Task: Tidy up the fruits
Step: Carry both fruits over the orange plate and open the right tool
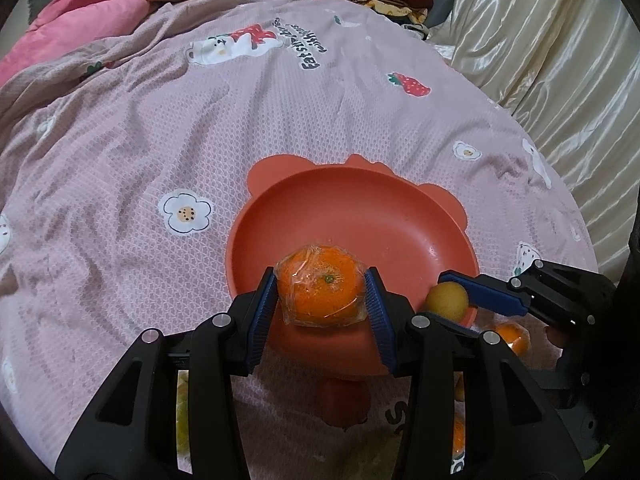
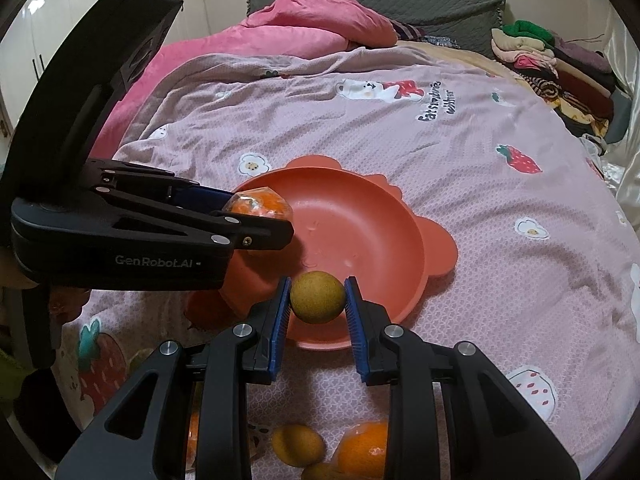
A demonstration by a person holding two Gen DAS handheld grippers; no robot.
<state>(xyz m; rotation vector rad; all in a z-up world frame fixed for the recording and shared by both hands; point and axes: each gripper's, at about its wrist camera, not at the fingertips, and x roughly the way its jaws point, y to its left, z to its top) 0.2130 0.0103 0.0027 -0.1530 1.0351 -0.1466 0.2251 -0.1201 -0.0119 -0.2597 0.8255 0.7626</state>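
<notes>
Left gripper (image 1: 321,292) is clamped on a plastic-wrapped orange (image 1: 320,285), blue pads (image 1: 267,300) pressing both sides of the fruit. The orange sits right at the fingertips, over the near rim of the salmon-red bowl (image 1: 360,216). In the right wrist view the same gripper (image 2: 256,216) comes in from the left with the wrapped orange (image 2: 258,204) above the bowl's left edge, pitched steeply down.

Right gripper (image 2: 318,300) is closed on a small brownish-yellow round fruit (image 2: 318,298), pads (image 2: 282,312) touching it left and right. Narrow opening. The fruit hangs over the near rim of the bowl (image 2: 360,216), also angled down. From the left wrist view, the right gripper (image 1: 452,300) is just to the right of the left one, its fruit (image 1: 446,302) at the bowl's near-right edge.

The bowl rests on a pink printed bedspread (image 2: 460,184) ahead of both grippers; nothing lies in it. Below and behind the right gripper's fingers, on the bedspread: another brownish-yellow fruit (image 2: 298,446) and another orange (image 2: 366,448).
</notes>
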